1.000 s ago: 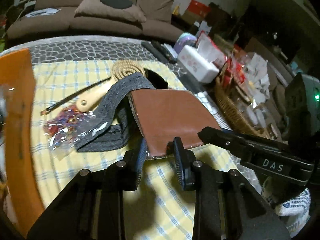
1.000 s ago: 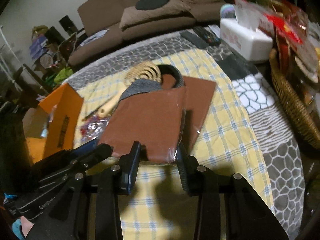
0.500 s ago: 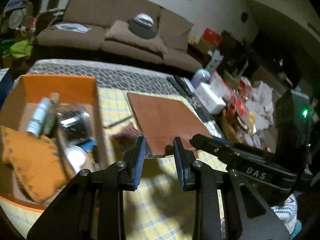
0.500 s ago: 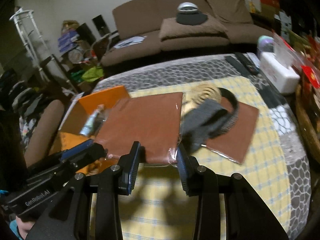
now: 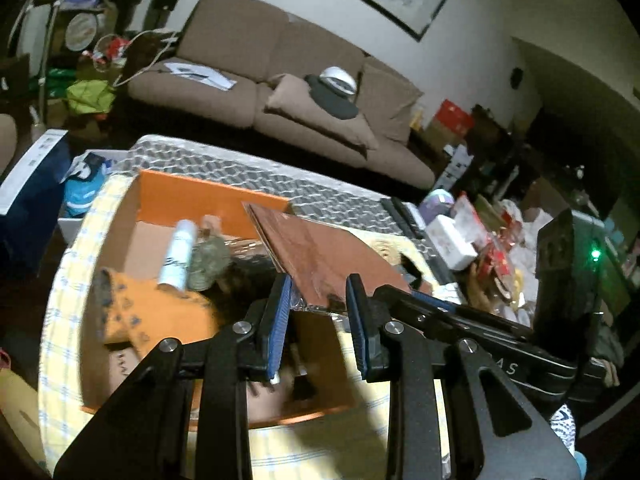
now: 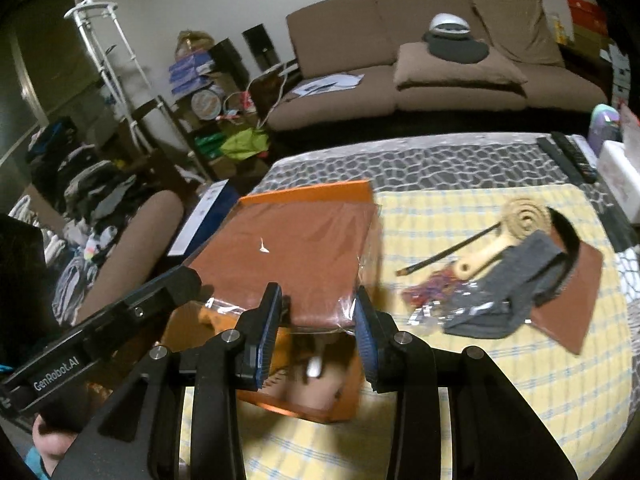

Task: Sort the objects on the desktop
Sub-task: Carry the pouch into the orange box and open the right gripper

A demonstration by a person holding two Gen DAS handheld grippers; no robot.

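Evidently the brown wrapped packet is held level above the orange box, its near edge nipped by both the left tool and the right tool, each nearly closed on it. It is judged light, flat and somewhat flexible, and its clear film slippery, so a two-corner hold suits it. Beside the box, on the worktop's yellow checked cloth, a wooden brush and grey band are left. Behind the box a brown sofa is seen.

Wrapped sheet hangs above box, brush to its right.
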